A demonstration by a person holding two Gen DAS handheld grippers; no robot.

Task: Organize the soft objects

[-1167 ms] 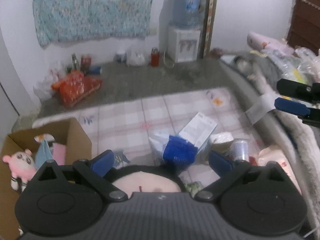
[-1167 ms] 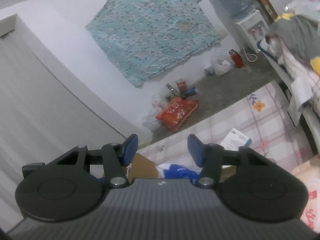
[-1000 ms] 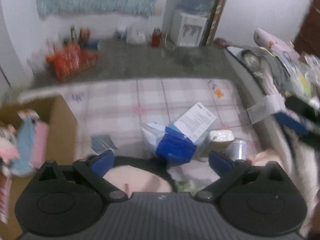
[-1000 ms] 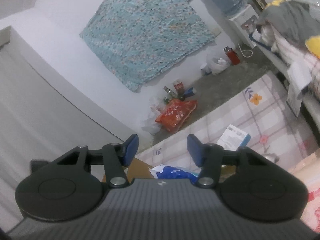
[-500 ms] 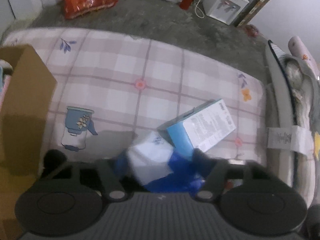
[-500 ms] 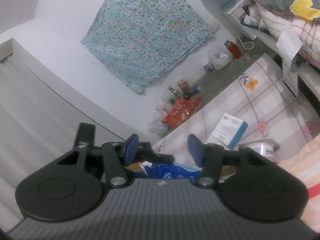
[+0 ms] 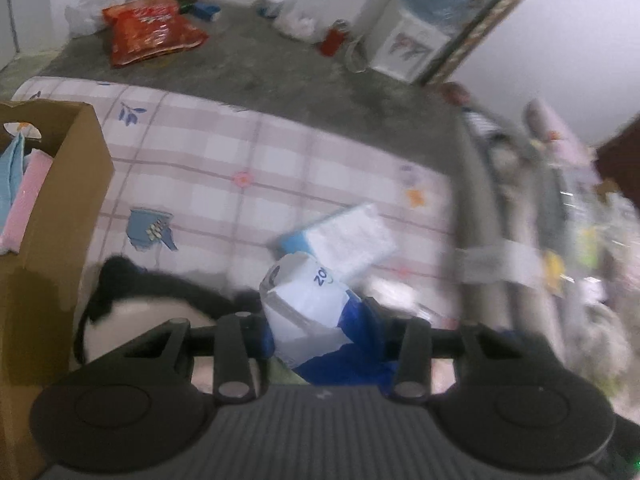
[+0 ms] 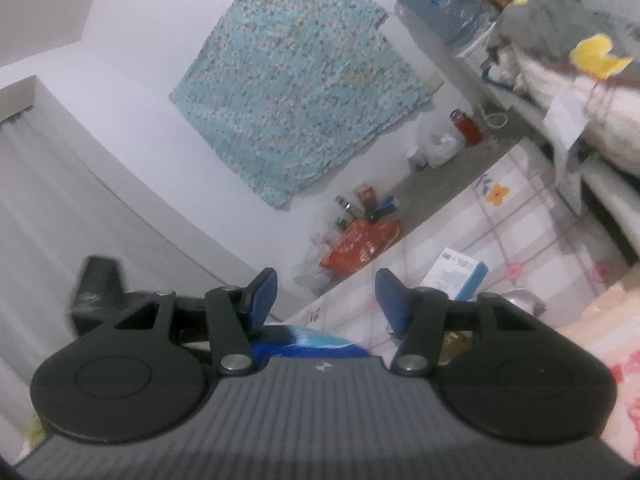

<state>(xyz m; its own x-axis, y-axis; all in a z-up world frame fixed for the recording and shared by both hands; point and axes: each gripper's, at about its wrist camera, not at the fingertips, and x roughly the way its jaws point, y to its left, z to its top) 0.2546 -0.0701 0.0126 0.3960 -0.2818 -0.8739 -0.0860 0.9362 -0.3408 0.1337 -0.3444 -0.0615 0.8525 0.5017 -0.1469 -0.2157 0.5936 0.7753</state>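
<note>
My left gripper [image 7: 320, 330] points steeply down and is shut on a soft blue and white plastic pack [image 7: 304, 300], which fills the gap between its fingers. A round black and white plush [image 7: 132, 308] lies just left of that pack on the checked mat [image 7: 200, 184]. A brown cardboard box [image 7: 56, 208] at the left edge holds a pink soft item [image 7: 24, 200] and a light blue one. My right gripper [image 8: 326, 300] is held nearly level and open, nothing between its blue pads; the blue pack [image 8: 308, 338] shows just below them.
A blue and white carton [image 7: 348, 236] lies behind the pack. An orange bag [image 7: 152, 28], bottles and a water dispenser [image 7: 412, 44] stand on the grey floor beyond the mat. Piled bedding [image 7: 560, 220] runs along the right. A tin [image 8: 516, 298] sits by the carton.
The left gripper tipped down over the blue and white pack and closed its jaws on it. The right gripper dropped a little and stayed open.
</note>
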